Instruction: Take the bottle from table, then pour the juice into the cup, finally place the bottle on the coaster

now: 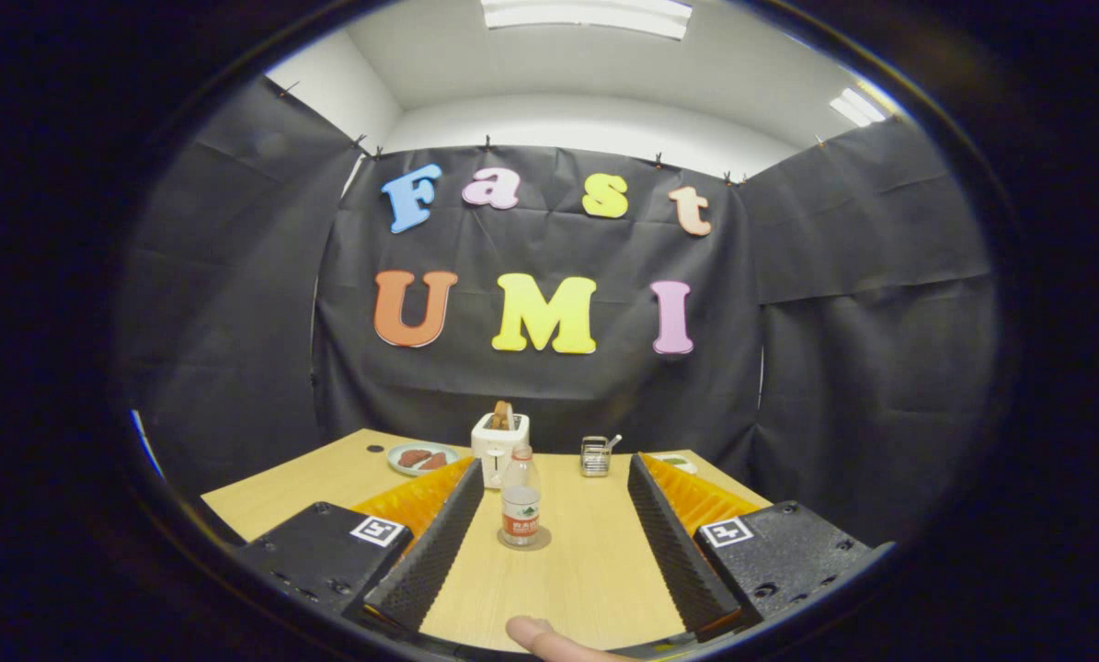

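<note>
Apparently the task is at its end, since the small clear plastic bottle with a red label (520, 498) stands upright on the round brown coaster (524, 540) on the light wooden table (595, 570), just ahead of the gripper (556, 538), whose fingers are wide apart and hold nothing.
</note>
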